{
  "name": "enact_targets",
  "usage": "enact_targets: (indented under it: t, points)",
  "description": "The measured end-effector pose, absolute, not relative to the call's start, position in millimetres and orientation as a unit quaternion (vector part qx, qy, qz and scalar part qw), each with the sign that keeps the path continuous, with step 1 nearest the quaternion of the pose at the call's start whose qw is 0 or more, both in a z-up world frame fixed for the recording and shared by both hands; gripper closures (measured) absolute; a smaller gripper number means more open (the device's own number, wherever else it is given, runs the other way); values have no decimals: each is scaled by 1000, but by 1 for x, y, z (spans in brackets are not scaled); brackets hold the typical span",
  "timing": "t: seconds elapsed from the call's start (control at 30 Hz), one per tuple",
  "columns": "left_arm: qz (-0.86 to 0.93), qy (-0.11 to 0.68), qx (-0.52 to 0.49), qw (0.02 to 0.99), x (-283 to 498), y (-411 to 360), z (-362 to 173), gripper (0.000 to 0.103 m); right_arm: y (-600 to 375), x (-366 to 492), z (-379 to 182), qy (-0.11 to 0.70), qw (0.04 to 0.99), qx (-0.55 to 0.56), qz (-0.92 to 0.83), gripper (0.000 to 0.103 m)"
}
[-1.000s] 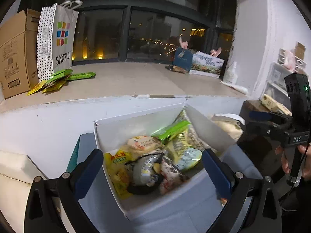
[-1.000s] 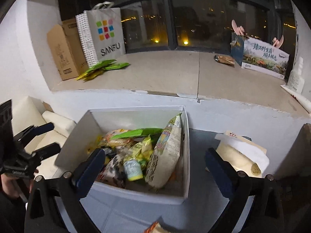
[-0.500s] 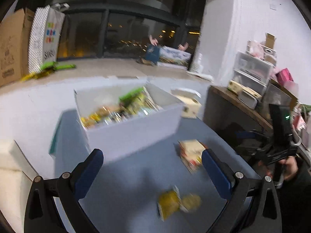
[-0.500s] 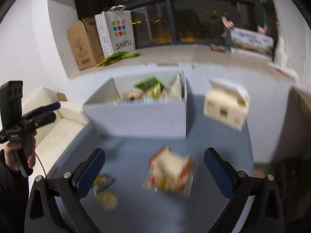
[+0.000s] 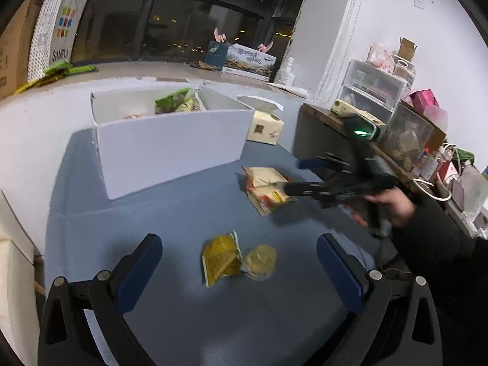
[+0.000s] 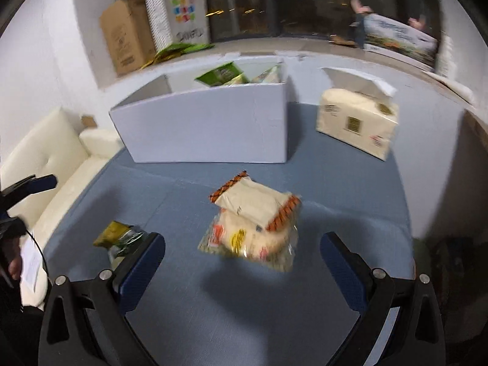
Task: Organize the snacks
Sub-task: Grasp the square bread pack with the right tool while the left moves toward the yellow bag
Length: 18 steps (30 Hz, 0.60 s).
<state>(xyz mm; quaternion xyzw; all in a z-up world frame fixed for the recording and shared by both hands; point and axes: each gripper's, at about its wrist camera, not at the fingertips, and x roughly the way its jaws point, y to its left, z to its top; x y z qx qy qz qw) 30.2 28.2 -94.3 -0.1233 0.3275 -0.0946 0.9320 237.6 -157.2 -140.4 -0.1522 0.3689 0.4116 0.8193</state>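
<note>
Both the left gripper [image 5: 239,270] and right gripper [image 6: 242,263] are hanging wide apart over the blue-grey cloth-covered bench [image 6: 350,201], with a white open cardboard box [image 6: 207,128] sitting under the dark window [image 5: 183,24].

A white rectangular cardboard box [image 6: 207,128] stands open on the blue-grey tabletop, with a green packet [image 6: 220,74] and other snack packets showing above its rim. In front of it, well apart, lies a clear plastic bag of pale snacks with red and yellow print [image 6: 253,241]; a cream packet with orange zigzag edges [image 6: 253,204] rests tilted on top of it. To the left lies a crumpled yellow foil packet [image 5: 221,257], touching a round yellowish wrapped snack [image 5: 260,259] beside it.
</note>
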Motion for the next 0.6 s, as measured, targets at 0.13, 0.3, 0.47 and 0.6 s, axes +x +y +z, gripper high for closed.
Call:
enact_targets:
  t: [0.13,0.3,0.47,0.6]
  points:
    - [-86,338,-137,927,33,33,-102,0,-122,262,-157,370,791,-234,428,0]
    - [-88,350,-158,919,40,36,-115,0,-101,293,-175,411,766,-236,435,0]
    - [-95,358,-162,915,43,34,-124,0,-114,312,-180,436,764,-155,449,41]
    - [-99,365,-163,911,48,30,-129,0,-131,308,-171,421,778,-130,448,49]
